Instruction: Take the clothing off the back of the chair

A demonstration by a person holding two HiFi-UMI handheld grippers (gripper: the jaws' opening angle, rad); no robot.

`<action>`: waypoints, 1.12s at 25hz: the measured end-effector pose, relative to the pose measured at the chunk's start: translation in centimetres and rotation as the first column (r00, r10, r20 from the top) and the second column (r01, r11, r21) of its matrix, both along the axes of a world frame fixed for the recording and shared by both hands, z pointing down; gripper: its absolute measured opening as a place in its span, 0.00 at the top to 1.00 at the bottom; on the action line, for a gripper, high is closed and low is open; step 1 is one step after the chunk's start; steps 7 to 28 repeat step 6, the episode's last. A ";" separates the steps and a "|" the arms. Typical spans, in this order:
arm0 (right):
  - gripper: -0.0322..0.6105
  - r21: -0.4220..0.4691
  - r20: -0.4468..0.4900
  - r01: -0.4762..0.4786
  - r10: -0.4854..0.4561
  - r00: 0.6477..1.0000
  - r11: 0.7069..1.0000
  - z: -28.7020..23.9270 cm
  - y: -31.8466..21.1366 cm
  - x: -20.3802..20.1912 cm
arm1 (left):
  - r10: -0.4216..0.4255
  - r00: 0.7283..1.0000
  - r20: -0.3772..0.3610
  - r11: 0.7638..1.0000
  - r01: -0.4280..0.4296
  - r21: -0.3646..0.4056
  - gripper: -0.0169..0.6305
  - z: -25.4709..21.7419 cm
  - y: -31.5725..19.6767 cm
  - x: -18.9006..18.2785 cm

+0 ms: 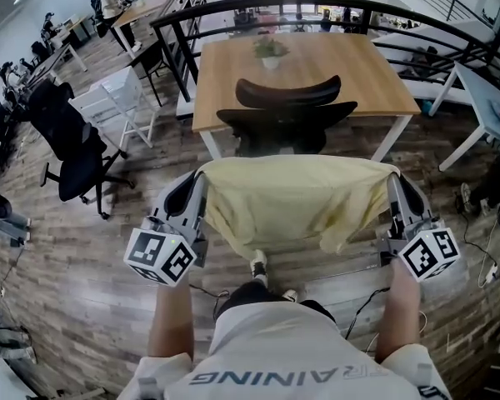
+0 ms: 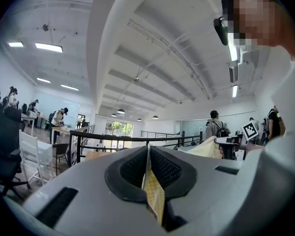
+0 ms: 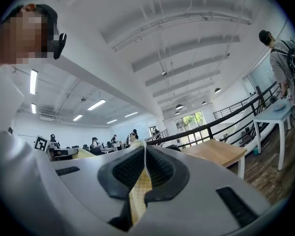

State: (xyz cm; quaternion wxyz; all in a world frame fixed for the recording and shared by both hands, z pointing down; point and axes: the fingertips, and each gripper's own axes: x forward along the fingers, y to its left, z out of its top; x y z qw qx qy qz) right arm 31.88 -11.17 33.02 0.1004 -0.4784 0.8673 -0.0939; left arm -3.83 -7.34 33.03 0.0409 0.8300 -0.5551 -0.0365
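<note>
- Clothing [image 1: 296, 198]: a pale yellow garment, spread wide between the two grippers with its top edge taut and its lower edge hanging loose above the wooden floor [image 1: 108, 307].
- Left gripper [image 1: 198, 178]: clenched on the garment's left top corner; its own view shows a yellow fold pinched between the black pads [image 2: 132, 170].
- Right gripper [image 1: 392, 178]: clenched on the right top corner, with cloth likewise pinched between its pads [image 3: 160, 170].
- Chair [image 1: 287, 107]: black, standing at the near edge of the worktop [image 1: 350, 73], beyond the garment. The cloth hides its lower part, and contact between the two cannot be judged.
- Worktop: carries a small potted plant [image 1: 271, 50] near its far edge.
</note>
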 end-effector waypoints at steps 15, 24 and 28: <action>0.90 -0.007 0.003 0.012 -0.012 1.000 1.000 1.2 0.2 -0.8 | -0.014 1.000 -0.001 1.000 0.014 -0.002 0.90 0.8 0.8 -0.7; 0.90 -0.007 0.003 0.012 -0.012 1.000 1.000 1.2 0.2 -0.8 | -0.014 1.000 -0.001 1.000 0.014 -0.002 0.90 0.8 0.8 -0.7; 0.90 -0.007 0.003 0.012 -0.012 1.000 1.000 1.2 0.2 -0.8 | -0.014 1.000 -0.001 1.000 0.014 -0.002 0.90 0.8 0.8 -0.7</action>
